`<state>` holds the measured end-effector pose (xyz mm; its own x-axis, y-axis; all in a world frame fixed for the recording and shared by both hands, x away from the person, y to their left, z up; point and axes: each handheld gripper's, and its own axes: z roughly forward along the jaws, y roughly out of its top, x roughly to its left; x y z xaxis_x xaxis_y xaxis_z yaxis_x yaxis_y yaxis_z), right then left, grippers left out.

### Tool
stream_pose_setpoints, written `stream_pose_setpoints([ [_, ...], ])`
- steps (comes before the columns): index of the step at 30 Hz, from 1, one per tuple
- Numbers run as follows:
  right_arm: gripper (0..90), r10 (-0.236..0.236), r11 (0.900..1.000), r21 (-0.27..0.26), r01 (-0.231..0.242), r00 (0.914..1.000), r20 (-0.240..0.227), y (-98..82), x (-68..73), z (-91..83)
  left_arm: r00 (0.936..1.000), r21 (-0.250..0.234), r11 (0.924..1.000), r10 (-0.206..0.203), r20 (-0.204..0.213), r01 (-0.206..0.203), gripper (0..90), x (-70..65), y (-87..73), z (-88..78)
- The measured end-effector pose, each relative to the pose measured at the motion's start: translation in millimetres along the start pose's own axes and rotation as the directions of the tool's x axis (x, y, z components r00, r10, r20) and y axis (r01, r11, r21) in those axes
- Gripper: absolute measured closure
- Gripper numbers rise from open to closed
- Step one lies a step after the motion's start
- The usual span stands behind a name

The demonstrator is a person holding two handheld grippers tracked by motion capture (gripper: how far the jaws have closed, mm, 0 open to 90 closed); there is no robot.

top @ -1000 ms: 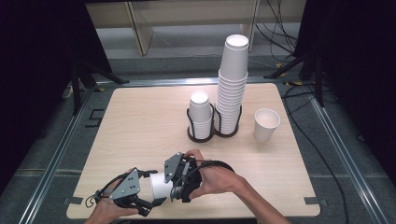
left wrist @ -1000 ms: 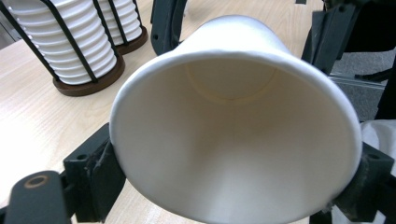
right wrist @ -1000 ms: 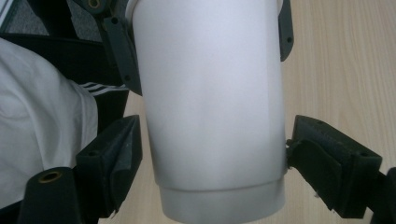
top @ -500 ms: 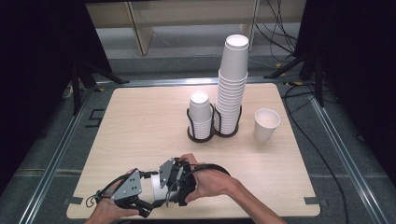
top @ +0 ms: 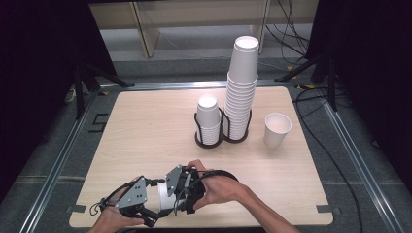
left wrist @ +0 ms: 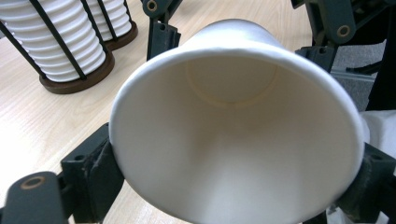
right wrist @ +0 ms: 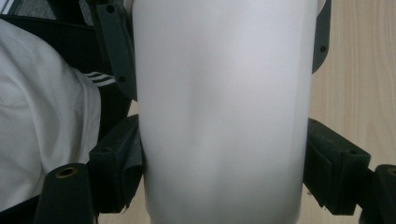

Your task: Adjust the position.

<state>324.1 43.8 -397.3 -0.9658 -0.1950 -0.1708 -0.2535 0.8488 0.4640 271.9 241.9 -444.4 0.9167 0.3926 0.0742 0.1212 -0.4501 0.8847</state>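
A white paper cup (top: 163,197) lies on its side in the air just above the table's front edge, held between both grippers. My left gripper (top: 156,203) grips its rim, which is squashed oval, with the mouth (left wrist: 233,140) facing the camera. Its jaws have just been opening, with the cup still pressed between the pads (left wrist: 100,161). My right gripper (top: 171,193) comes from the other side and is shut on the cup's wall (right wrist: 224,116), black pads (right wrist: 119,158) touching both flanks. In the left gripper view its fingers (left wrist: 161,37) straddle the cup's base end.
A black wire holder (top: 210,141) at the table's middle carries a short cup stack (top: 209,119) and a tall stack (top: 241,87). A lone upright cup (top: 277,129) stands to its right. The wooden table (top: 145,126) has a metal frame around it.
The right hand and its gripper have shifted slightly left and toward the front edge, closer to the left gripper. The cup stays between both.
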Motion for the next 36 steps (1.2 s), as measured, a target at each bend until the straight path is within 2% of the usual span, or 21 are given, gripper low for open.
stream_pose_setpoints([
  [1, 23.4, -0.053, 0.998, -0.021, 0.054, 0.9985, 0.01, 0.0, -2.5, 0.1, 1.0, -0.007, 1.0, -0.004, -0.002, 0.004, 11.2, 0.1, -0.2, -0.3],
  [6, 23.3, 0.002, 0.998, -0.058, -0.002, 1.0, -0.007, -4.1, -1.6, -4.5, 0.9987, -0.076, 0.996, -0.047, 0.02, 0.048, 9.4, 3.8, -2.5, -3.5],
  [8, 23.3, -0.011, 0.997, -0.081, 0.011, 0.9999, -0.009, -5.8, -3.7, -6.4, 0.9986, -0.1, 0.9937, -0.048, 0.024, 0.05, 9.5, 5.8, -3.6, -4.0],
  [10, 23.4, 0.014, 0.994, -0.105, -0.015, 0.9998, -0.018, -8.6, -5.6, -6.3, 0.9975, -0.125, 0.9898, -0.066, 0.026, 0.069, 9.4, 6.8, -3.2, -5.2],
  [11, 23.4, 0.017, 0.992, -0.123, -0.02, 0.9996, -0.024, -10.1, -6.9, -6.6, 0.9958, -0.153, 0.9843, -0.083, 0.038, 0.088, 9.3, 7.1, -3.3, -4.9],
  [13, 23.4, 0.061, 0.986, -0.151, -0.069, 0.9967, -0.053, -12.4, -6.2, -8.6, 0.9951, -0.16, 0.9825, -0.09, 0.039, 0.095, 9.5, 8.9, -3.1, -7.6],
  [14, 23.4, 0.057, 0.984, -0.164, -0.065, 0.9971, -0.051, -14.0, -7.5, -9.3, 0.9925, -0.183, 0.9759, -0.111, 0.049, 0.119, 9.5, 8.4, -2.8, -7.4],
  [15, 23.4, 0.07, 0.981, -0.178, -0.081, 0.9955, -0.063, -15.7, -7.8, -10.4, 0.993, -0.178, 0.9773, -0.107, 0.049, 0.114, 9.6, 10.0, -2.5, -9.2],
  [17, 23.4, 0.072, 0.976, -0.202, -0.083, 0.9955, -0.062, -18.7, -9.0, -12.5, 0.99, -0.208, 0.9683, -0.13, 0.054, 0.139, 9.7, 10.0, -2.2, -10.3],
  [18, 23.4, 0.07, 0.974, -0.213, -0.081, 0.9958, -0.058, -20.2, -9.8, -13.9, 0.9882, -0.238, 0.9597, -0.138, 0.067, 0.15, 9.8, 10.3, -2.4, -9.3],
  [19, 23.4, 0.071, 0.971, -0.224, -0.081, 0.996, -0.055, -21.5, -10.4, -15.4, 0.9889, -0.226, 0.9632, -0.136, 0.059, 0.146, 9.8, 10.9, -1.8, -11.6],
  [20, 23.4, 0.075, 0.968, -0.237, -0.087, 0.9954, -0.059, -22.8, -10.9, -16.7, 0.987, -0.237, 0.9583, -0.149, 0.061, 0.159, 9.9, 10.9, -1.2, -12.0],
  [24, 23.3, 0.118, 0.95, -0.282, -0.135, 0.99, -0.077, -27.8, -11.6, -20.9, 0.982, -0.287, 0.9392, -0.175, 0.071, 0.188, 9.9, 12.1, -1.3, -12.7],
  [25, 23.3, 0.128, 0.946, -0.291, -0.146, 0.9885, -0.081, -29.5, -12.4, -21.0, 0.9828, -0.276, 0.9434, -0.173, 0.065, 0.184, 10.0, 13.1, -1.3, -13.8],
  [28, 23.2, 0.145, 0.939, -0.303, -0.162, 0.9863, -0.079, -33.3, -14.2, -22.0, 0.9775, -0.3, 0.9303, -0.2, 0.066, 0.211, 10.1, 13.6, -2.5, -12.9],
  [29, 23.2, 0.157, 0.934, -0.311, -0.174, 0.9843, -0.081, -35.0, -14.7, -23.4, 0.9778, -0.29, 0.9337, -0.202, 0.057, 0.21, 12.0, 14.2, -3.0, -14.5],
  [30, 23.1, 0.176, 0.925, -0.326, -0.197, 0.98, -0.093, -37.3, -15.4, -25.8, 0.9781, -0.278, 0.9378, -0.203, 0.045, 0.208, 14.5, 14.8, -3.4, -16.6],
  [31, 23.1, 0.182, 0.918, -0.34, -0.203, 0.9789, -0.092, -40.4, -17.5, -28.6, 0.9765, -0.285, 0.9341, -0.212, 0.04, 0.214, 14.5, 15.5, -3.3, -17.2],
  [33, 22.9, 0.203, 0.896, -0.383, -0.225, 0.9743, -0.098, -45.9, -19.3, -34.2, 0.9703, -0.304, 0.9219, -0.238, 0.043, 0.24, 14.4, 16.4, -3.2, -17.5],
  [35, 22.9, 0.221, 0.873, -0.421, -0.244, 0.9697, -0.103, -49.7, -19.9, -38.0, 0.97, -0.316, 0.918, -0.241, 0.034, 0.239, 14.4, 17.5, -3.2, -18.0],
  [36, 22.7, 0.217, 0.873, -0.428, -0.232, 0.9725, -0.085, -51.2, -21.0, -39.0, 0.9679, -0.344, 0.9056, -0.247, 0.048, 0.248, 14.4, 18.2, -3.4, -16.4],
])
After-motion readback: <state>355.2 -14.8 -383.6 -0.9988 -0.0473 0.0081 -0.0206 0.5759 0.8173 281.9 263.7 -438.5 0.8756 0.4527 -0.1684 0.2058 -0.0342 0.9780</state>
